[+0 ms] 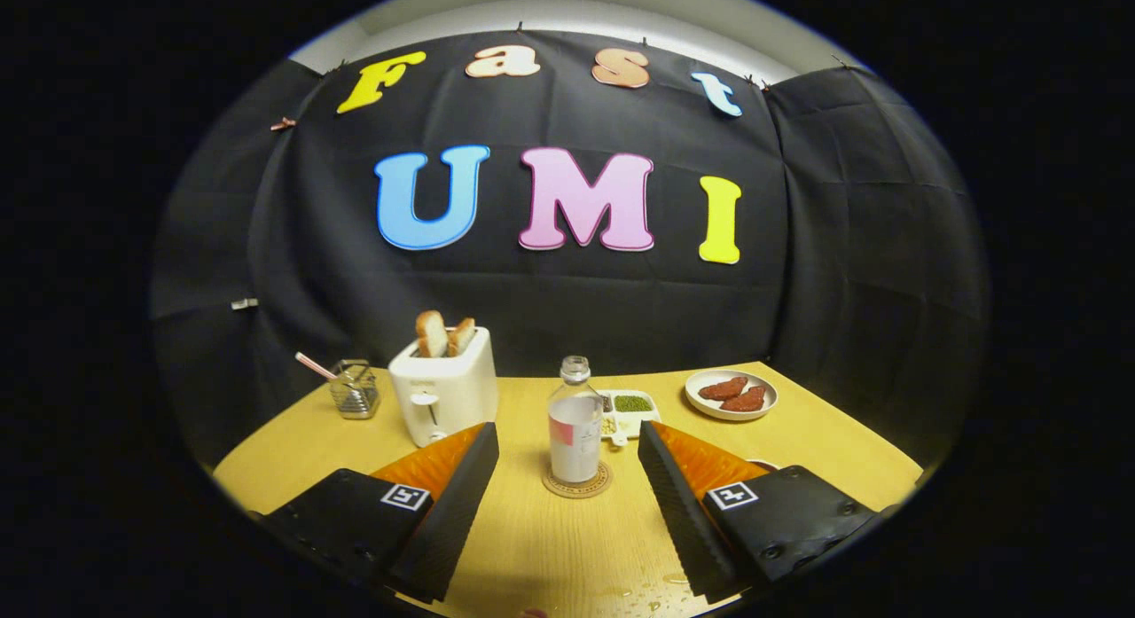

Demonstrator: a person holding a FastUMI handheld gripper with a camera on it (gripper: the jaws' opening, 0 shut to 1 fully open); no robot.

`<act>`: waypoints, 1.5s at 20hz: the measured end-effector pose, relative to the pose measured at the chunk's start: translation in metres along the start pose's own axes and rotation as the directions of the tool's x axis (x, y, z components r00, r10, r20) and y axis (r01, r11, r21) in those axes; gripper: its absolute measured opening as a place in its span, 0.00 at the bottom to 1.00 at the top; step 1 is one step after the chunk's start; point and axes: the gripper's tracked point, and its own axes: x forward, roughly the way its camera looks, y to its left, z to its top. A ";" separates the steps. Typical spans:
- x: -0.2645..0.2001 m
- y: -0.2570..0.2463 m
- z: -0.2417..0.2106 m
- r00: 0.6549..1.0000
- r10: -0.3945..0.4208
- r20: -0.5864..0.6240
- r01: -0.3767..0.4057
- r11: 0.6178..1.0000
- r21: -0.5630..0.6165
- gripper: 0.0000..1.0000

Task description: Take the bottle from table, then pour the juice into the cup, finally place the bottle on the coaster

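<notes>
Glass bottle (575, 423): clear, uncapped, pale liquid inside, pink label patch; upright on round coaster (577, 484), centre of frame, on wooden table (550, 547).
Gripper (567, 445): fingers spread wide, holding nothing; bottle just ahead, between the tips.
Cut off: white rim behind right finger, identity unclear.

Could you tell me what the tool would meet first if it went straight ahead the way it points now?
Most likely the bottle, upright on its coaster just ahead of the open tool, roughly centred between its fingers. Depth is hard to judge.
</notes>
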 end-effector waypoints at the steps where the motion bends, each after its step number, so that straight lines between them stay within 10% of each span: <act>1: -0.016 0.002 0.012 1.000 0.005 0.010 -0.004 1.000 -0.026 0.97; 7: -0.114 0.021 0.079 0.991 0.074 0.111 -0.072 0.997 -0.018 0.97; 15: -0.212 0.027 0.061 0.986 0.158 0.059 -0.153 0.985 -0.082 0.97; 30: -0.229 0.041 0.068 0.977 0.206 0.062 -0.201 0.976 -0.085 0.97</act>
